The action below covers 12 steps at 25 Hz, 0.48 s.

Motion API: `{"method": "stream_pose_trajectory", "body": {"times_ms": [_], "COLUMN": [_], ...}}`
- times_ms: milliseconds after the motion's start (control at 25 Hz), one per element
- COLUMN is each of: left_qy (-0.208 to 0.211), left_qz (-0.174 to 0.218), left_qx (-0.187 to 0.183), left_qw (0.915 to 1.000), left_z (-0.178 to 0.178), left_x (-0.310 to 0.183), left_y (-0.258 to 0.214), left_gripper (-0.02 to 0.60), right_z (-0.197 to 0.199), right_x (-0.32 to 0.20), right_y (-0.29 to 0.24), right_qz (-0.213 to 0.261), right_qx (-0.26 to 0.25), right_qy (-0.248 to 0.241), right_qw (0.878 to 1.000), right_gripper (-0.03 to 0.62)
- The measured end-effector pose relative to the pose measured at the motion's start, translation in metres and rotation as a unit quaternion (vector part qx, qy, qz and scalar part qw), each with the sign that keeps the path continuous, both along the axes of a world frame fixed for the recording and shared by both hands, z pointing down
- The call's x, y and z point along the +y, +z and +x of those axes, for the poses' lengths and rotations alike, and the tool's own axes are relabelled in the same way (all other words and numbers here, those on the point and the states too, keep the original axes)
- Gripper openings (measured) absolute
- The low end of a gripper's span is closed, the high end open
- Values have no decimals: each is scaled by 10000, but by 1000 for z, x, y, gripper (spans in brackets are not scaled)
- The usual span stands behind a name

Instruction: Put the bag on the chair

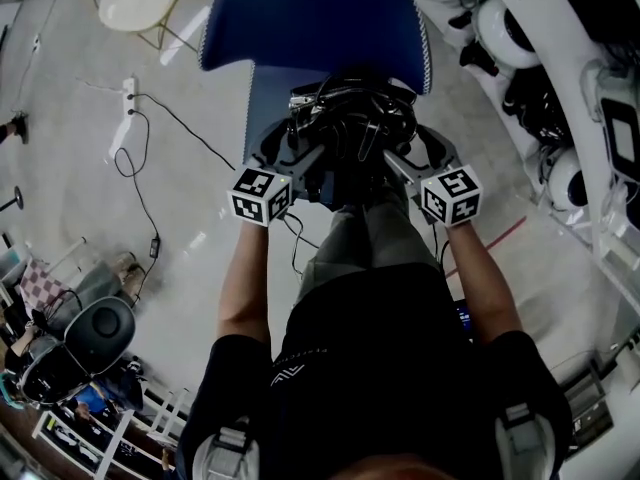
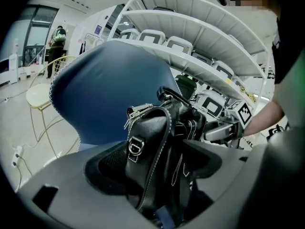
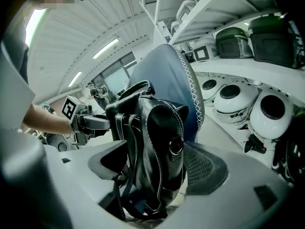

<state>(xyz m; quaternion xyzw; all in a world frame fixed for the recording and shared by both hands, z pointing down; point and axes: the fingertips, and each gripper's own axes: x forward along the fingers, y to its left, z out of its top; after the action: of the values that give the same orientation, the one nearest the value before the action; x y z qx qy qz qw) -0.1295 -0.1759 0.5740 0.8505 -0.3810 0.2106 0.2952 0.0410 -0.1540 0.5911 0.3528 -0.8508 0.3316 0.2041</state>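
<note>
Pale floor (image 1: pixel 190 218) all round, blue chair (image 1: pixel 310 23) dead ahead of the person, backrest on the far side. A cable (image 1: pixel 135 173) trails on the floor left of the chair, and a white shelf (image 3: pixel 238 68) with round white units runs along the chair's right. The black bag (image 1: pixel 350 118) stands upright over the chair's seat, just in front of the backrest, straps and zip on top. Can't tell from any view whether its base sits on the seat. Left hand-held gripper (image 2: pixel 157 156) comes at the bag from the chair's left: jaws spread wide, and the bag fills the gap, its stitched side panel lying on the mesh pad (image 2: pixel 107 168) and its other side against the opposite jaw, so it has hold of the bag. Right hand-held gripper (image 3: pixel 159 163) comes in from the chair's right with jaws at full spread. The bag is between them, with the mesh pad (image 3: pixel 207 168) just beside the buckle side and loose straps hanging in a dark gap at the other jaw, so no squeeze visible there. Both marker cubes sit level with each other, near the seat's front edge.
</note>
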Motion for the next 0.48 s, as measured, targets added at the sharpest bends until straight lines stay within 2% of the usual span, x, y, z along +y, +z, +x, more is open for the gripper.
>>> {"method": "stream_pose_trajectory", "body": {"times_ms": [320,480], "left_qy": [-400,-504], "left_qz": [33,83], "left_qx": [133,248], "left_qw": [9991,9984], "left_z": [-11,-9], "left_x": [12,24], "left_y": [-23,-31], "left_gripper": [346,298], "right_z": [10,13], "right_x": [4,9], "right_y": [-23,-32], "right_qz": [51,205], "right_qx": [-116,-61], "right_qy": [520,561], "right_qw": [9986,9982], "right_gripper": [339,337]}}
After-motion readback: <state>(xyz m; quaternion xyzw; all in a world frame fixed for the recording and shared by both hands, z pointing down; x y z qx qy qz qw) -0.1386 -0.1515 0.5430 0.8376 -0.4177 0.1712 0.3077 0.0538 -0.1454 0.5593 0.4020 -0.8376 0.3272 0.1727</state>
